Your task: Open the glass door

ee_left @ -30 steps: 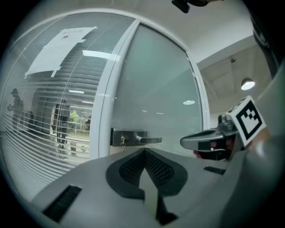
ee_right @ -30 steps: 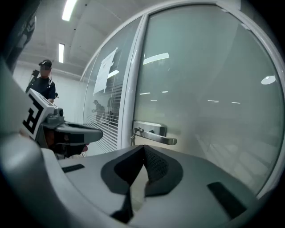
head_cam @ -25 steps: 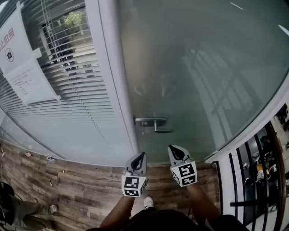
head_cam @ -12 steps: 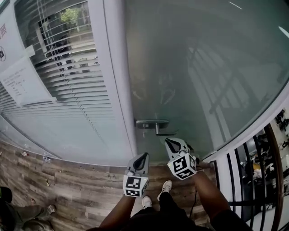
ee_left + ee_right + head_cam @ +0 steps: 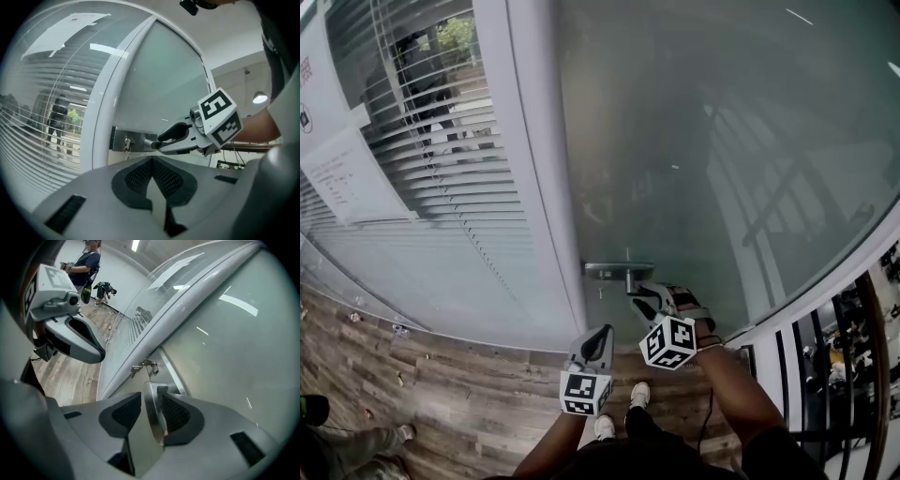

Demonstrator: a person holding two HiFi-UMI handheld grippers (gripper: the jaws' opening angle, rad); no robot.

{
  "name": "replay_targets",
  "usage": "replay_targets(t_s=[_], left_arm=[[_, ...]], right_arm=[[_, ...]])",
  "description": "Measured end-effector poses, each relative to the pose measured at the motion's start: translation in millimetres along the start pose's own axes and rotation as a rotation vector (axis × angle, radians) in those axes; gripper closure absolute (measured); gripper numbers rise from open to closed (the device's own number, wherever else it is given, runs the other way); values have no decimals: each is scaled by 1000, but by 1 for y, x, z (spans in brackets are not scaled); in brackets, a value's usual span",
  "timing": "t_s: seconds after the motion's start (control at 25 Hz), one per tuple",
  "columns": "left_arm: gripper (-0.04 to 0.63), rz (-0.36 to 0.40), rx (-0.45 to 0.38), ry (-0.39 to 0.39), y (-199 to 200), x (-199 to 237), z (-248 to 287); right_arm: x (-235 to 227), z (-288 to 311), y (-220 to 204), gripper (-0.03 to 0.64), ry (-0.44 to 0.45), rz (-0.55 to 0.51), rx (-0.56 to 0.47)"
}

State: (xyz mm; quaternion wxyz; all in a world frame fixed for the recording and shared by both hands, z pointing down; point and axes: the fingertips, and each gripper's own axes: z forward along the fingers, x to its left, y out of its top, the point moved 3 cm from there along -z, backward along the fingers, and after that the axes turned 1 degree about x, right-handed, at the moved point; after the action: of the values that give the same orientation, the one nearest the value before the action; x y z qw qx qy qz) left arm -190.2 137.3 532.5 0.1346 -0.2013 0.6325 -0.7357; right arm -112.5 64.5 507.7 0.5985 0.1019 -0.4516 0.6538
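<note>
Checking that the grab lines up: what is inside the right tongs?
The handle lies between the right tongs' jaws, which have just been opening and do not clamp it. Where it joins the door is covered by one pad.

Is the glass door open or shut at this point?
Shut: the glass door sits flush against the white frame, with no gap showing along its handle-side edge.
</note>
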Motion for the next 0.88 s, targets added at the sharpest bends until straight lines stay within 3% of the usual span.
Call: replay_targets(t_s=[0.24,0.44,0.72,0.88], left_arm=[[597,10,12,11,-3,1,14],[597,-10,75,12,-5,0,23],[597,-5,76,23,-6,4,32],[597,10,44,31,-7,9,39]], right_arm=[[-2,18,-9,466,45,-93,23],[0,32,-24,468,123,-171,58],[9,47,-30,469,237,-179,73],[1,51,-26,550,222,-147,53]])
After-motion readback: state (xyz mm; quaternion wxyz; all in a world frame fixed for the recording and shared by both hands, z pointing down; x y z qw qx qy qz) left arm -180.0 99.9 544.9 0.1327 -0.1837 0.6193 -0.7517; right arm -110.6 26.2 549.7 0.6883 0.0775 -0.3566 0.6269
